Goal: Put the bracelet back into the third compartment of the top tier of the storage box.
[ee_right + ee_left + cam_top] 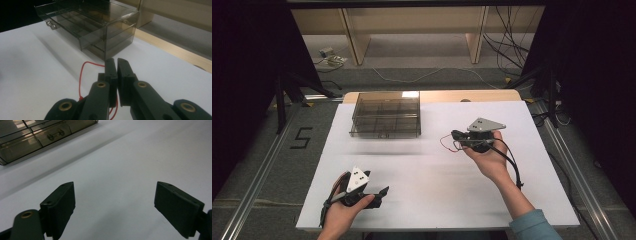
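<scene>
I see the right gripper [117, 62] pinching a thin red wire [81, 75] near the smoky plastic drawer box [385, 114] — left gripper [115, 202] gapes, empty.

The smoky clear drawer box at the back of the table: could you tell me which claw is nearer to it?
The right. The right claw, jaws shut, hangs just off the drawer box's right front corner; the left claw, jaws open, sits near the table's front edge.
</scene>
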### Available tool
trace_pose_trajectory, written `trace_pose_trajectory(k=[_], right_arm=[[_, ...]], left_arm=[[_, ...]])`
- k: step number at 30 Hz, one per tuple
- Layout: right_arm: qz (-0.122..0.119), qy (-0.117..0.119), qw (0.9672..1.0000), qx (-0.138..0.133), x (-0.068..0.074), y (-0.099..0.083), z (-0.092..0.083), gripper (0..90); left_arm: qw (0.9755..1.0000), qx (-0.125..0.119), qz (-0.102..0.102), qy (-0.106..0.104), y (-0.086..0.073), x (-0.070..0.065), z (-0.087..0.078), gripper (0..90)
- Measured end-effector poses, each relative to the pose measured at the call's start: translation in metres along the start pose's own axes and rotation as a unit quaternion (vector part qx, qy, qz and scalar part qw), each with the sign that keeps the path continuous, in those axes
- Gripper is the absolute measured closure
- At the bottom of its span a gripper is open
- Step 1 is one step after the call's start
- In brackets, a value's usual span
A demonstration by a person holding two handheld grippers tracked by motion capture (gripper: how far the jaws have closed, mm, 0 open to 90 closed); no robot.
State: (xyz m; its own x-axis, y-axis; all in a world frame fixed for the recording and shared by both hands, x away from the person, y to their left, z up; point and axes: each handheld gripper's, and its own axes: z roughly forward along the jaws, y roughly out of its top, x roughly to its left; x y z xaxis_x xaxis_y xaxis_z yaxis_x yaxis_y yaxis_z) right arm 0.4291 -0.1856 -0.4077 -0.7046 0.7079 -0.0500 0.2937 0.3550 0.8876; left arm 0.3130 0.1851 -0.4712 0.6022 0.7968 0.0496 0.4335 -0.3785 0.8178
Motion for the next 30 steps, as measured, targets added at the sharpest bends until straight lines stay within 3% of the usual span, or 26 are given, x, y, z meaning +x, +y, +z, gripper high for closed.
trace_pose_trajectory(k=[30], right_arm=[[-0.004, -0.003, 1.0000, 0.004, 0.001, 0.021, 0.021, 87.1]], left_arm=[[1.0000, -0.001, -0.001, -0.002, 0.000, 0.000, 0.000, 16.4]])
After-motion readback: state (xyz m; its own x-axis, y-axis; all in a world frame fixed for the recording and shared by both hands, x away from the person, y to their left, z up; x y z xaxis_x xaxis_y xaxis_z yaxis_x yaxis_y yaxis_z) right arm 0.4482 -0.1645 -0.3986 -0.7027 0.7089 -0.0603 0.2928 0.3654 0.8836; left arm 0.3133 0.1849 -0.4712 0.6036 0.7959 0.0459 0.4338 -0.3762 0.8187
